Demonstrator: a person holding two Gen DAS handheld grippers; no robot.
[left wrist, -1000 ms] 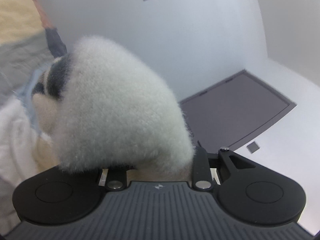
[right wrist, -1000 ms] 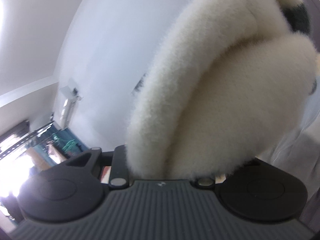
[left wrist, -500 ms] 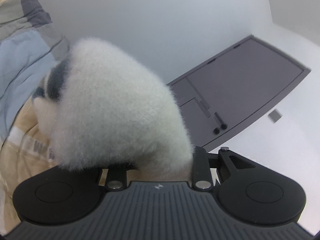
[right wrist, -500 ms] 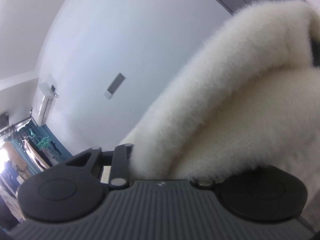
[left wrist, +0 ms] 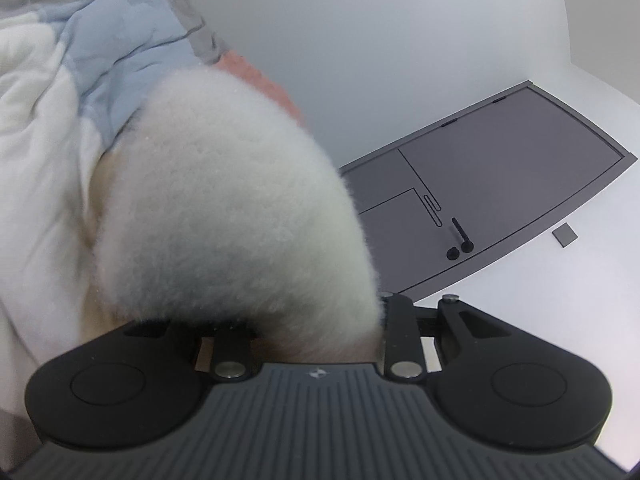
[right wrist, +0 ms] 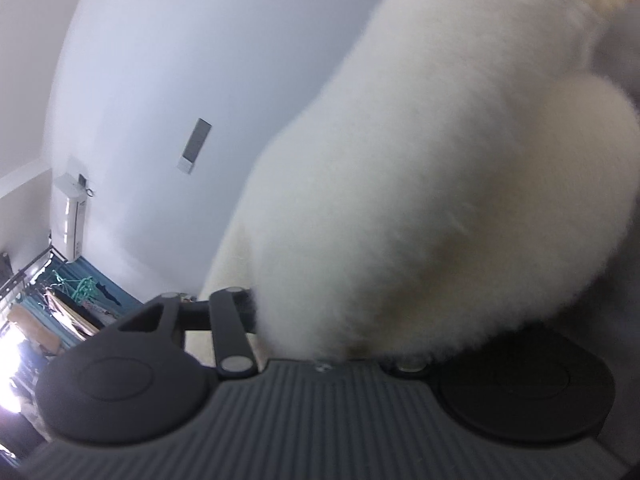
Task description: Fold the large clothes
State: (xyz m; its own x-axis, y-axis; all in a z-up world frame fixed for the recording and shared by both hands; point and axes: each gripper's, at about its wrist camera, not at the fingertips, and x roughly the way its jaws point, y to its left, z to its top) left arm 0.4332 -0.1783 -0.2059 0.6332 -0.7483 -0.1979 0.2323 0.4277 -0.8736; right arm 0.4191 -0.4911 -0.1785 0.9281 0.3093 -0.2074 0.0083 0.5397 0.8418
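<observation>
The fluffy white garment [left wrist: 236,216], clamped in the left gripper [left wrist: 316,320] and lowered toward the bedding [left wrist: 48,128], is being released as the right gripper [right wrist: 328,320] jaws open around it.

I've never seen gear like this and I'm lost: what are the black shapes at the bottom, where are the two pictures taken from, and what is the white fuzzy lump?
No robot here: a person holds a hand-held gripper in each hand, each with a camera looking along its jaws. The black ribbed shapes are the gripper bodies. In the left view, the left gripper clamps a fluffy white fleece garment above a patchwork quilt in blue, white and grey. In the right view, the right gripper has the same fleece between its jaws, which have just been opening; whether it still grips is hidden. Behind is a dark grey door.
</observation>
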